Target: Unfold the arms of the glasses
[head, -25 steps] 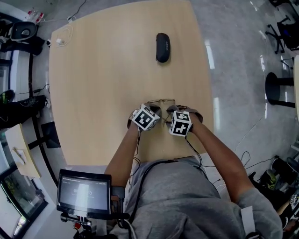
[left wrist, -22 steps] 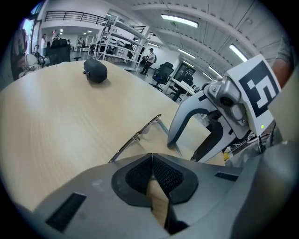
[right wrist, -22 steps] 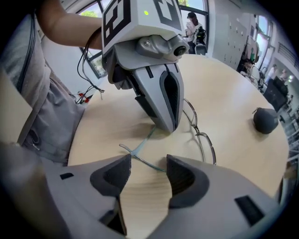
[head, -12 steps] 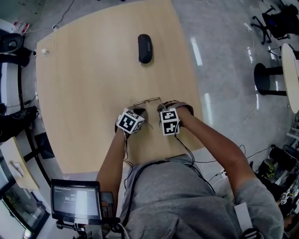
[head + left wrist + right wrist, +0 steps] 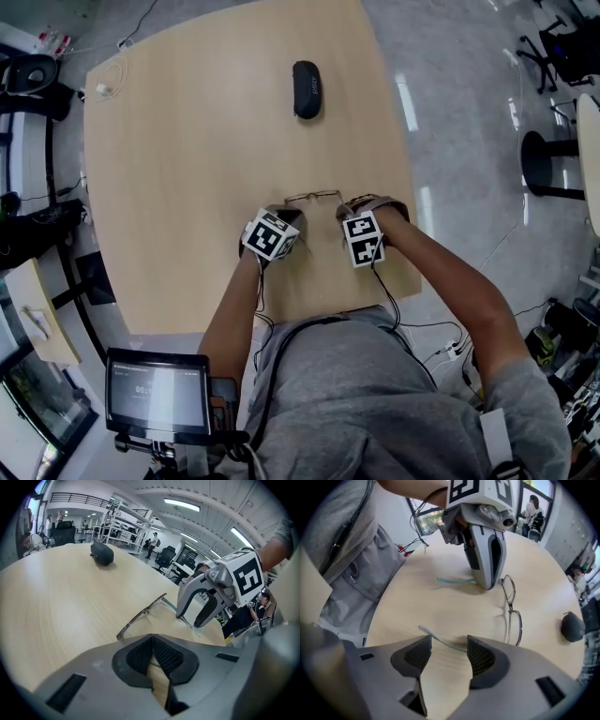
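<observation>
- The glasses (image 5: 314,196) lie on the pale wooden table (image 5: 187,141), just below the middle of the head view. Their front bar runs across between the two grippers, a little above them in the frame.
- The left gripper (image 5: 289,217) is clenched. In its own view the two dark pads (image 5: 140,656) meet at the top, with a thin arm of the glasses pinched between them.
- From the right gripper view the left gripper (image 5: 486,584) stands upright on the table. The pale bluish arm tip (image 5: 454,579) pokes out to its left, and the lenses (image 5: 509,613) run off to the lower right.
- The right gripper (image 5: 447,651) is released, with its jaws well apart. The other arm (image 5: 440,641) crosses the gap between them slantwise, its tip just beside the pad on the picture's left.
- A dark case (image 5: 307,89) sits well apart from the glasses, near the top centre of the head view.
- Compared with a second ago, the two marker cubes stand farther apart, with the right gripper (image 5: 349,212) shifted toward the right of the frame. The left gripper sits in much the same place against the glasses.
</observation>
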Available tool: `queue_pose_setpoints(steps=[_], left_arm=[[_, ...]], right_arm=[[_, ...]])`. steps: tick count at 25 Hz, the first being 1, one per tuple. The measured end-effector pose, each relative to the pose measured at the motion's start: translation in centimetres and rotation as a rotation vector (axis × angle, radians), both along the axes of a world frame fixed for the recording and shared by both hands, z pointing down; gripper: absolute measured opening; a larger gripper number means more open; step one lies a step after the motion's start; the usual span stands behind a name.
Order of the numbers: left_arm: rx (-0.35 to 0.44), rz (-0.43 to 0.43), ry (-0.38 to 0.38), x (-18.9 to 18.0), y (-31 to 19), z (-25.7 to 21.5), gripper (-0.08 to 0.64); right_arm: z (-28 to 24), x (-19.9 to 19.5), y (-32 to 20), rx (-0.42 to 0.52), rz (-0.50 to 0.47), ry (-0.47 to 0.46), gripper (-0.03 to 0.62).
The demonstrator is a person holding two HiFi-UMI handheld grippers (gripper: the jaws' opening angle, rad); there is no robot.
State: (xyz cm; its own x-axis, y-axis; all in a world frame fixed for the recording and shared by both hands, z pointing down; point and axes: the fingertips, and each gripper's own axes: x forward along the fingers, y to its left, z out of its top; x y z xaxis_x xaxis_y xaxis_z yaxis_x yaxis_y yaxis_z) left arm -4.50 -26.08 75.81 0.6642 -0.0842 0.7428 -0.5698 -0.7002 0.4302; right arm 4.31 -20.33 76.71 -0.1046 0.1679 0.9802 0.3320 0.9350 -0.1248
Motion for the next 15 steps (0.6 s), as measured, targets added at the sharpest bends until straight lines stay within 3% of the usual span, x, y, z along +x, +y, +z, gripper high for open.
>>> queue_pose_setpoints(steps=[8, 15], left_arm=[[0.016, 0.003, 0.003, 0.3, -0.1, 0.0, 0.005], [0.058, -0.017, 0.029, -0.4, 0.3, 0.0, 0.006]], right_arm=[[0.1, 2.4, -1.3, 0.081, -0.212, 0.084, 0.238], [0.7, 2.5, -1.5, 0.139, -0.222, 0.130, 0.236]])
